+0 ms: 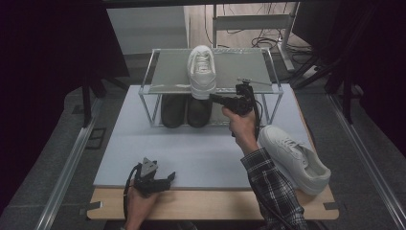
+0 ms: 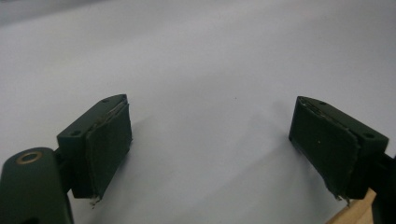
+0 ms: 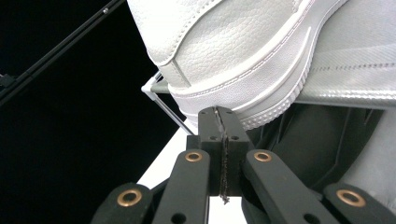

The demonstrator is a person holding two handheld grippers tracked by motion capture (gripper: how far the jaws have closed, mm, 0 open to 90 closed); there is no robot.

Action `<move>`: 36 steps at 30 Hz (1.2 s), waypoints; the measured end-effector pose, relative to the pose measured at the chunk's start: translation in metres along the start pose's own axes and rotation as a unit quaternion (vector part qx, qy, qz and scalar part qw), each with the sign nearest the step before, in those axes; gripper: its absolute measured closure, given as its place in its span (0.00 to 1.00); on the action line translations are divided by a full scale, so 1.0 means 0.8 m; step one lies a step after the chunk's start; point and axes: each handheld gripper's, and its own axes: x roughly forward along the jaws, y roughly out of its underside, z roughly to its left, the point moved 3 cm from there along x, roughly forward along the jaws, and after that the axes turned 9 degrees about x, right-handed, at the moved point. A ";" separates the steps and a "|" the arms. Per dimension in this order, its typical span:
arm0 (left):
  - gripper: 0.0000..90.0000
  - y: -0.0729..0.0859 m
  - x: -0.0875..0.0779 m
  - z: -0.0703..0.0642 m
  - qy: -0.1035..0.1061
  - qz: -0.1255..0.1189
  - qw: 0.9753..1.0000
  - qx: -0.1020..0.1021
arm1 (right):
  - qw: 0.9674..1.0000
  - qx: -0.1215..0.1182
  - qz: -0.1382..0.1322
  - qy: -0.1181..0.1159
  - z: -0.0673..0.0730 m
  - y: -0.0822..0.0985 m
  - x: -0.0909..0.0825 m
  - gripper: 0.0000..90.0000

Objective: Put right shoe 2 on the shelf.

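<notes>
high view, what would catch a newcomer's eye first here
The white shoe on the rack stands out first, sitting on the top shelf of the wire shoe rack with its heel jutting over the front edge. The right gripper is shut, its tips at that heel. A second white shoe lies on the table at the right, a dark pair sits under the shelf, and the left gripper rests open near the front edge.

On my counter [image 1: 143, 158] a second white sneaker [image 1: 294, 158] lies on its side near the right edge, well apart from the rack. Under the rack's upper shelf I see a pair of dark shoes [image 1: 186, 111] standing side by side. Cables [image 1: 268, 40] trail across the floor beyond.
</notes>
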 end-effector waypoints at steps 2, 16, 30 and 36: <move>0.14 0.000 0.000 0.000 0.000 0.000 1.000 0.000 | 1.000 0.001 -0.001 0.001 0.000 -0.001 0.004 1.00; 0.14 0.000 0.000 0.000 0.000 0.000 1.000 0.000 | 1.000 0.005 0.000 0.009 0.003 -0.007 0.028 1.00; 0.14 0.000 0.000 0.000 0.000 0.000 1.000 0.000 | 1.000 -0.009 -0.001 0.018 0.013 -0.007 0.055 1.00; 0.14 0.000 0.000 0.000 0.000 0.000 1.000 0.000 | 1.000 -0.008 0.005 0.014 0.011 -0.007 0.049 1.00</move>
